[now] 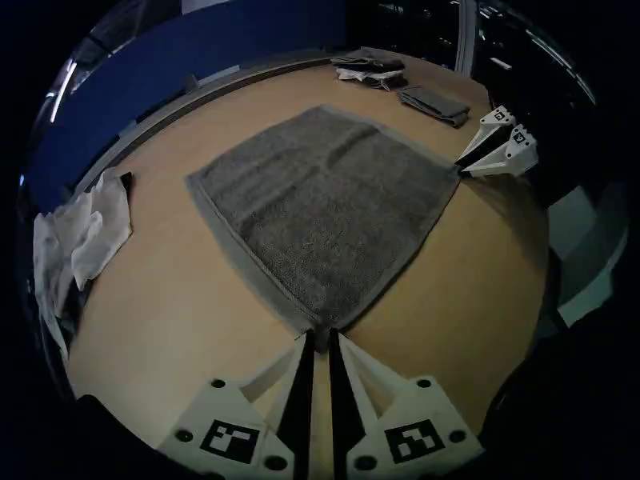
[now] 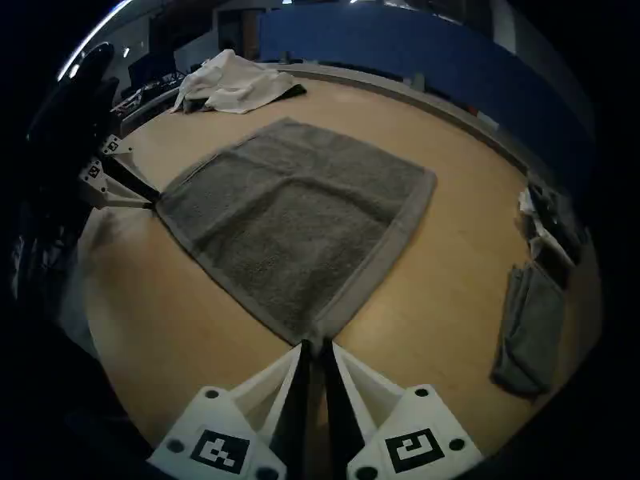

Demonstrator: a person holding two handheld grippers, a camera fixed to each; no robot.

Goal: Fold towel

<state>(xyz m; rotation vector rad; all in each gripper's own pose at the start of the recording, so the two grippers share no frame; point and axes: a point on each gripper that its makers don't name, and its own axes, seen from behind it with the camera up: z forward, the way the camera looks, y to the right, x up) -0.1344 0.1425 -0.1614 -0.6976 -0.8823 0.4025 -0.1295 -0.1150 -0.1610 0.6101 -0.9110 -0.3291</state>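
Observation:
A grey towel (image 1: pixel 320 208) lies flat on the wooden table (image 1: pixel 176 304), spread as a rough square. In the left gripper view my left gripper (image 1: pixel 320 342) is shut on the towel's near corner, fingers almost together. Farther off at the right, the right gripper (image 1: pixel 462 168) pinches the neighbouring corner. In the right gripper view the same towel (image 2: pixel 296 216) spreads ahead, and my right gripper (image 2: pixel 314 346) is shut on its near corner. The left gripper (image 2: pixel 154 200) holds the corner at the left edge of that view.
A crumpled white cloth (image 1: pixel 84 240) lies at the table's left side, also the white cloth (image 2: pixel 232 84) at the far end. Folded grey towels (image 1: pixel 436 104) and a small pile (image 1: pixel 370 68) sit at the far right; a folded grey towel (image 2: pixel 532 328) lies right. A blue partition (image 1: pixel 200 56) borders the table.

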